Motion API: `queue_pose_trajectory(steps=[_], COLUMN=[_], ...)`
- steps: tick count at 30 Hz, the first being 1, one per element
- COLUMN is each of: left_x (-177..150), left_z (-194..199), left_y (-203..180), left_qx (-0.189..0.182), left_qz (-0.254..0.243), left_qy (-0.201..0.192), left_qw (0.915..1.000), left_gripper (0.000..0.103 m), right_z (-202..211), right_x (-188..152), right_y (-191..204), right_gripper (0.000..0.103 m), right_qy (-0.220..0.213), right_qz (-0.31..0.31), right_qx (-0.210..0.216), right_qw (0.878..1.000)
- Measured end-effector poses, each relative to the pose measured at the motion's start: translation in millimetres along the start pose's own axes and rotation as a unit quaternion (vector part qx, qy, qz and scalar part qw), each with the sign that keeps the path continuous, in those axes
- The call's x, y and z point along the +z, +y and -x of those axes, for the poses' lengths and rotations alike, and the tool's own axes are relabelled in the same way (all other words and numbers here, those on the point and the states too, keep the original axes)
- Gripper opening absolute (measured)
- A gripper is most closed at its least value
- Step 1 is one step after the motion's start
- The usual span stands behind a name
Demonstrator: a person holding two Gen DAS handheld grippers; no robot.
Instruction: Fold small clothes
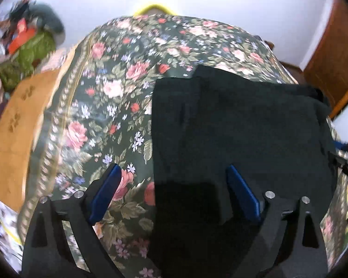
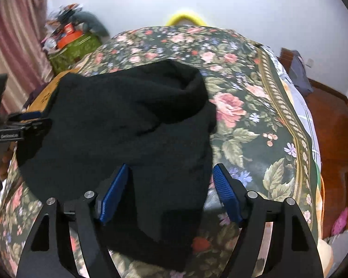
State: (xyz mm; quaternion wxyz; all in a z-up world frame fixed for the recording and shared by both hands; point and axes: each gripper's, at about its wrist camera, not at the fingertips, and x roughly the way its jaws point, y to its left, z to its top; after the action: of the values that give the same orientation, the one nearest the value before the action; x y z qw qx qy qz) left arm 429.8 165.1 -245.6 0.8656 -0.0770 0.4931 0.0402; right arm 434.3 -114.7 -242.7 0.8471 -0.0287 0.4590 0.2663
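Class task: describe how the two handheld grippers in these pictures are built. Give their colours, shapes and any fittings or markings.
Both the left gripper and the right gripper share one build: matte black angular finger arms with triangular cut-outs, round silver pins at the joints, and flat blue pads that look ribbed. Seen from the right wrist, the other gripper's black body bears small pale lettering, too blurred to read.

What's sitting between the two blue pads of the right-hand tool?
In the right wrist view, the near edge of the black garment lies between the open right tool's pads, with flowered bedspread showing beside it.

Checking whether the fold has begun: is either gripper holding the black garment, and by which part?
Nothing is held. Both the left gripper and right gripper are open over the black garment, its near edge lying between their fingers, unpinched.
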Motion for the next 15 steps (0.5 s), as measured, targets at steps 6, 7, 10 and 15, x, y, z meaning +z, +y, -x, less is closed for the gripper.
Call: queue_pose_trajectory(steps=[6, 7, 10, 15], left_x=[5.0, 5.2, 5.2, 0.0], left_z=[-18.6, -19.9, -21.4, -8.9], left_y=[14.9, 15.4, 13.4, 13.8], left_qx=[-0.11, -0.122, -0.129, -0.111], left_qz=[0.08, 0.091, 0.098, 0.097], left_qy=[0.035, 0.036, 0.038, 0.028], left_qw=[0.9901, 0.9878, 0.9859, 0.9887], left_gripper=[0.079, 0.078, 0.072, 0.045], right_z=[-11.7, -13.8, -20.1, -17.8], right_x=[4.9, 6.0, 7.4, 6.6], right_y=[-8.6, -5.2, 3.8, 7.4], right_gripper=[0.074, 0.073, 0.068, 0.03], right_qy=[-0.008, -0.007, -0.006, -0.006], right_qz=[-0.045, -0.042, -0.04, -0.052], right_qx=[0.056, 0.063, 0.07, 0.094], right_qw=[0.997, 0.997, 0.997, 0.994])
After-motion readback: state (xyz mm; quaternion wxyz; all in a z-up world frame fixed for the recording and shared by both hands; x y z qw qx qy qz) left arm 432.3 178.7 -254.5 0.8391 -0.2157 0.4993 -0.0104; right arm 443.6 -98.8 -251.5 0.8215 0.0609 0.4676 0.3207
